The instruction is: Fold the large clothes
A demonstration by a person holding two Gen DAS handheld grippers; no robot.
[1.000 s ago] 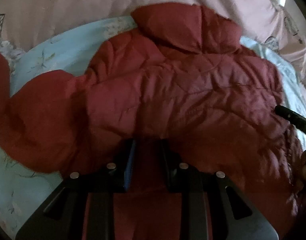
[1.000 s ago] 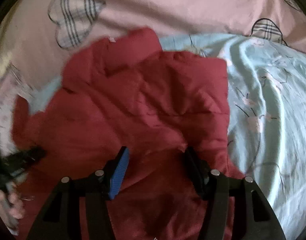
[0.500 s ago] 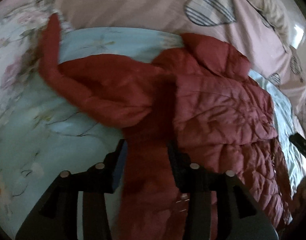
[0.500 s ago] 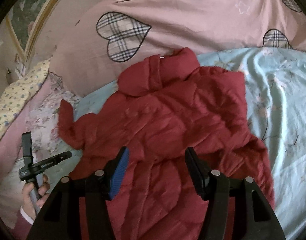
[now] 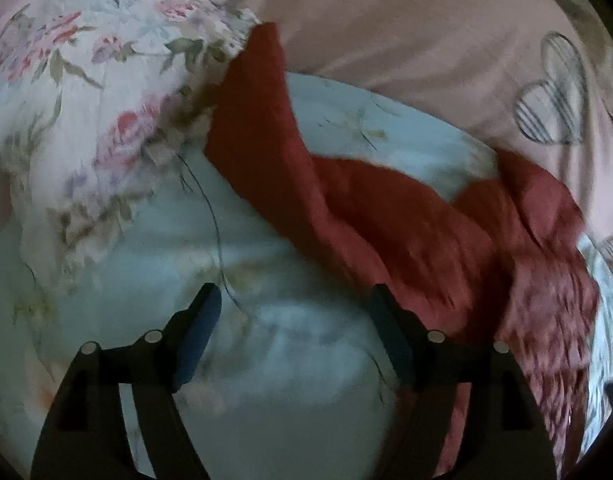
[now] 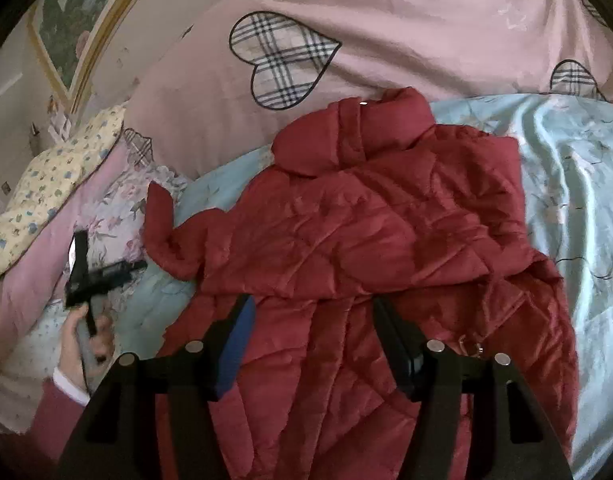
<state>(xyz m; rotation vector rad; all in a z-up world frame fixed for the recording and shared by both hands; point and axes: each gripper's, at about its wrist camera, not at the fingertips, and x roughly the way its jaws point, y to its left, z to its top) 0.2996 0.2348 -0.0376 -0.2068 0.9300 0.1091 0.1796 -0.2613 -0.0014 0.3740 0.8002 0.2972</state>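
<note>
Red jacket [image 6: 358,236] spread on the bed [image 6: 578,184]. Right gripper [image 6: 310,344] spread, empty, above its hem. Left gripper [image 5: 294,336], jaws just opened, empty, left of the sleeve [image 5: 258,120].

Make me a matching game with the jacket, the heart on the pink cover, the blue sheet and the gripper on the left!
Things:
1. jacket
2. heart patch
3. bed sheet
4. left gripper

Descriptions:
A. pale blue with flowers
B. open, nothing between its fingers
C. dark red and quilted
D. checked pattern

Pairs: 1-C, 2-D, 3-A, 4-B
</note>
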